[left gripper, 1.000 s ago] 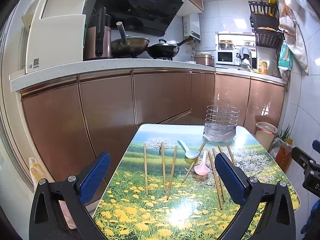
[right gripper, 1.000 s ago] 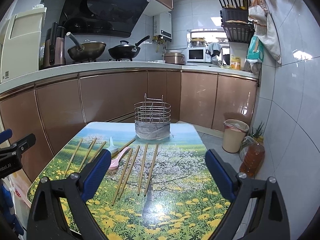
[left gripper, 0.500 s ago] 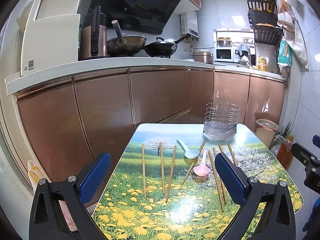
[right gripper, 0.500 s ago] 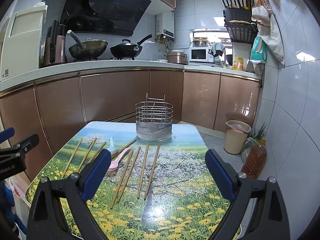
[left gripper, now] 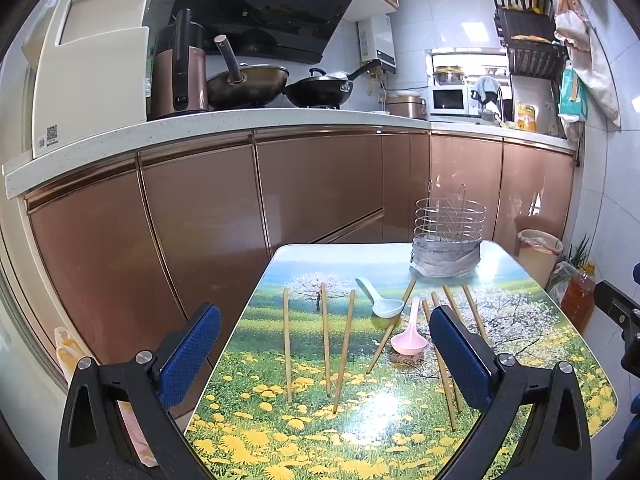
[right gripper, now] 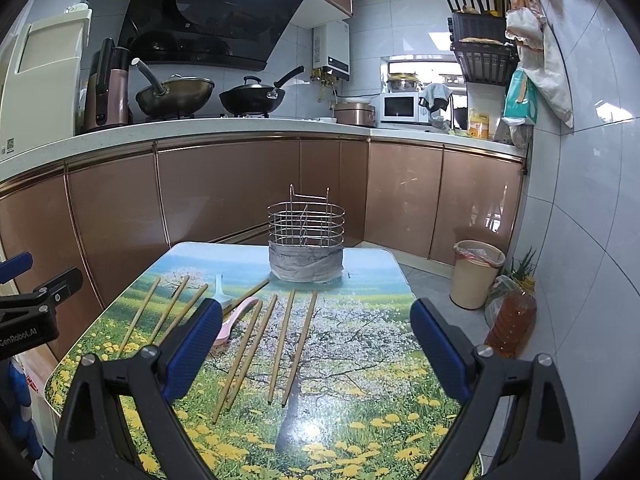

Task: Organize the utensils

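Several wooden chopsticks lie spread across a small table printed with a flower meadow. Among them rest a white spoon and a pink spoon. A wire utensil basket with a grey wrap around its base stands at the table's far edge. My left gripper hovers open above the table's near left side. My right gripper hovers open above the near right side. Neither holds anything.
Brown kitchen cabinets and a white counter with two woks run behind and left of the table. A beige bin and an oil bottle stand on the floor to the right. The left gripper's body shows at the right view's left edge.
Both grippers have drifted slightly, shifting each view a little; the basket sits a bit further right in the right wrist view. Jaws stay open and the utensils have not moved.
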